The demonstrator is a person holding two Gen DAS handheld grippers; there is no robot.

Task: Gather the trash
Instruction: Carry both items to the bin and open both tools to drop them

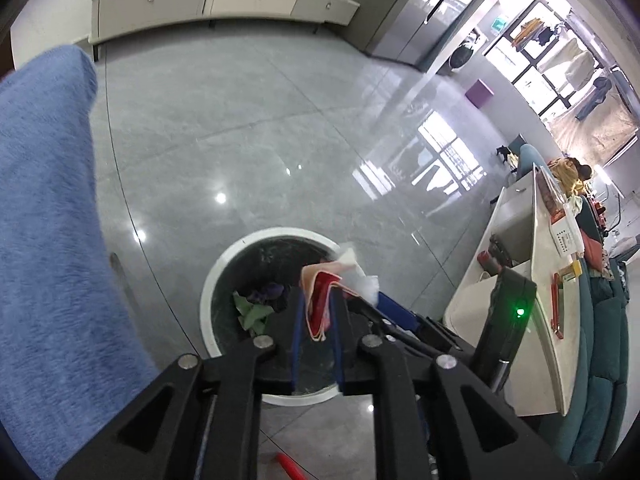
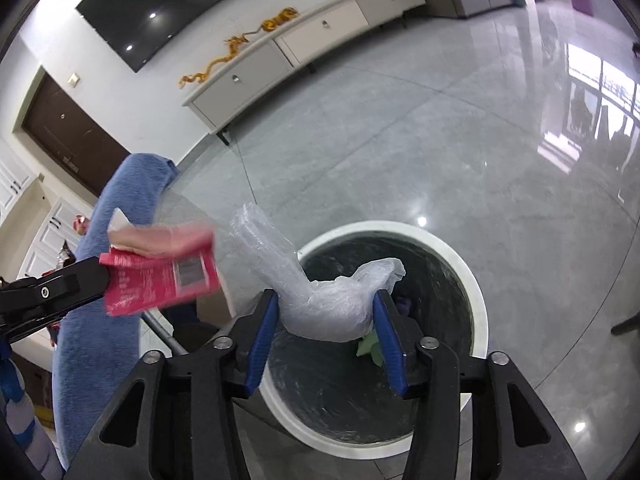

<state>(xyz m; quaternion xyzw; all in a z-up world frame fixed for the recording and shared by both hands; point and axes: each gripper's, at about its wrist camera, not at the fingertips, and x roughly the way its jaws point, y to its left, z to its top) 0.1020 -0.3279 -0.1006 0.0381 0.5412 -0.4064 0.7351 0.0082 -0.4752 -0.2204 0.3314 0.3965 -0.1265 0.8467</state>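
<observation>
A round white-rimmed trash bin (image 1: 208, 292) stands on the floor below both grippers, with green and dark scraps (image 1: 252, 312) inside; it also shows in the right wrist view (image 2: 478, 280). My left gripper (image 1: 318, 308) is shut on a red and pink wrapper (image 1: 320, 296), held over the bin; the wrapper also shows in the right wrist view (image 2: 160, 276). My right gripper (image 2: 326, 312) is shut on a crumpled clear plastic wrap (image 2: 320, 300) above the bin's near rim; the wrap's white end shows in the left wrist view (image 1: 360, 276).
A blue towel-covered surface (image 1: 48, 220) is at the left. A white counter (image 1: 552, 344) with small items and a teal sofa (image 1: 600, 360) are at the right. A low white cabinet (image 1: 216, 0) lines the far wall. Grey tiled floor (image 1: 280, 140) surrounds the bin.
</observation>
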